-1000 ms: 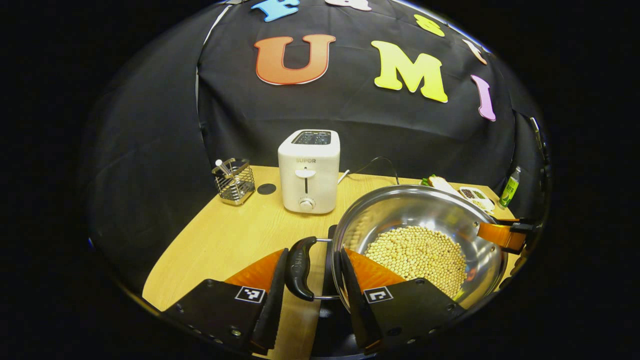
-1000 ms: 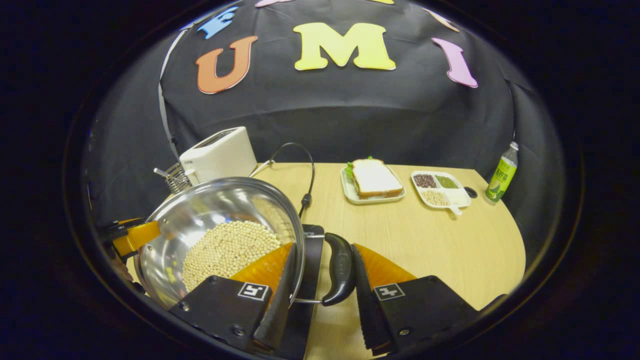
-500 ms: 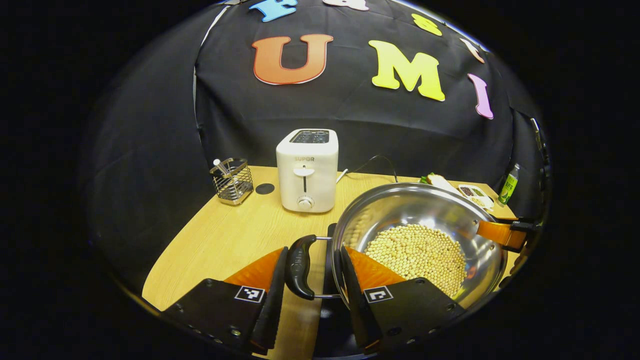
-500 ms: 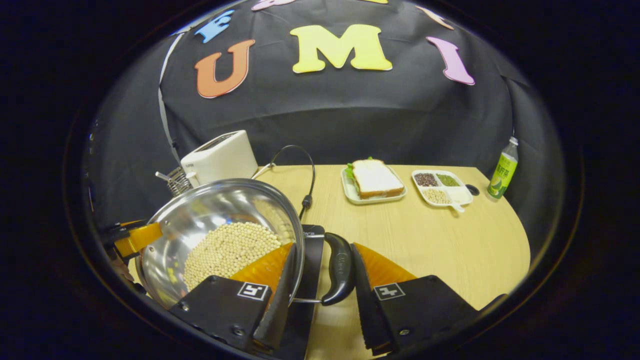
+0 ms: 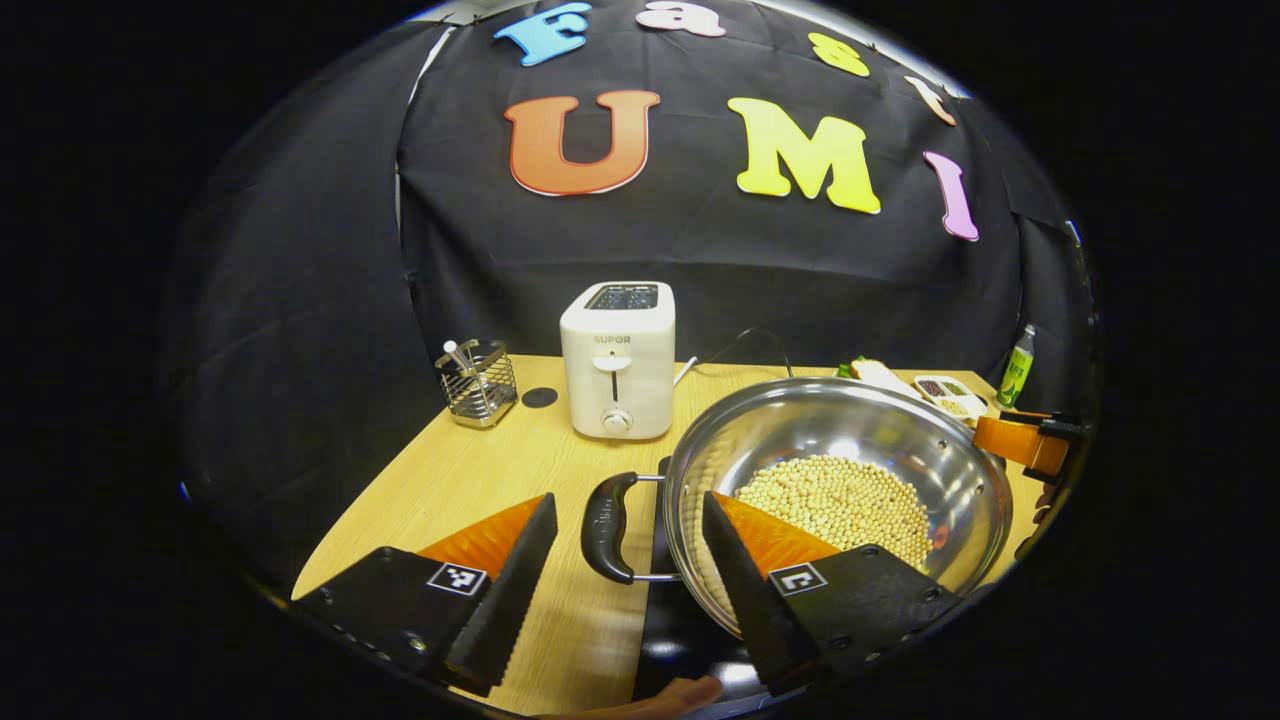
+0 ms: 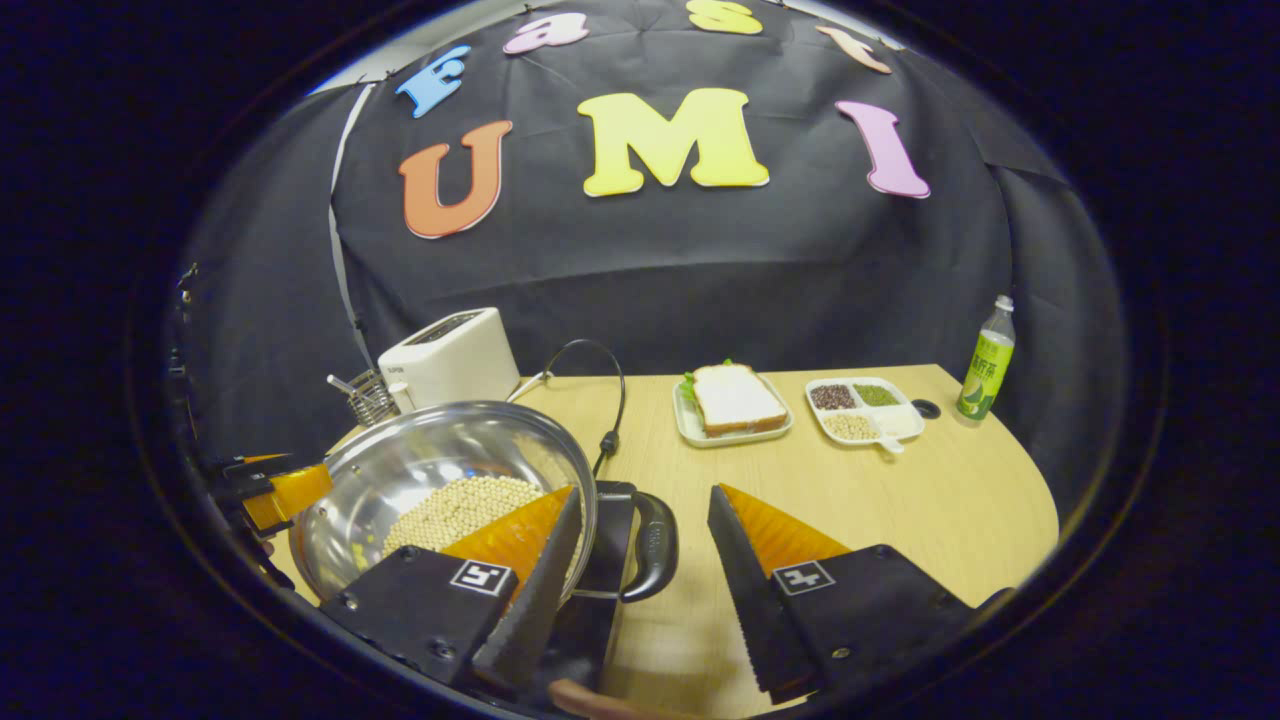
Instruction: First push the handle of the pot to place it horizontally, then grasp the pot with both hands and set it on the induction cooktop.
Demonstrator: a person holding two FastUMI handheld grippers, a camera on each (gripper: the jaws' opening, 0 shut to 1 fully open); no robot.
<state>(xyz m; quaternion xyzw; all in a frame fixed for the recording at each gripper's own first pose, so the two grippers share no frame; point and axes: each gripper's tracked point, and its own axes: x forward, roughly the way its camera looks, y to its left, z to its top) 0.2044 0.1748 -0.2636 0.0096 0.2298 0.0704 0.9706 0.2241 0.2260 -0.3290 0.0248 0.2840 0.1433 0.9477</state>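
A steel pot [image 5: 800,430] holding soybeans [image 5: 840,505] sits on the black induction cooktop [image 5: 665,620]. My left gripper [image 5: 628,500] is open, its fingers on either side of the pot's black left handle [image 5: 605,525] without touching it. In the right gripper view the pot [image 6: 420,465] stands on the cooktop [image 6: 600,560]. My right gripper [image 6: 643,493] is open too, spread around the black right handle [image 6: 655,545] with gaps on both sides. Past the pot's far rim a finger [image 5: 1015,442] of the right gripper shows.
A white toaster [image 5: 618,360] and a wire utensil holder [image 5: 478,370] stand at the back left of the wooden table [image 6: 900,510]. A sandwich plate [image 6: 735,400], a divided dish [image 6: 865,408] and a green bottle [image 6: 985,360] stand at the back right. A black cord [image 6: 610,400] runs to the cooktop.
Both grippers have opened and let go of the pot's handles, then drawn back a little. The pot now rests lower, on the cooktop.
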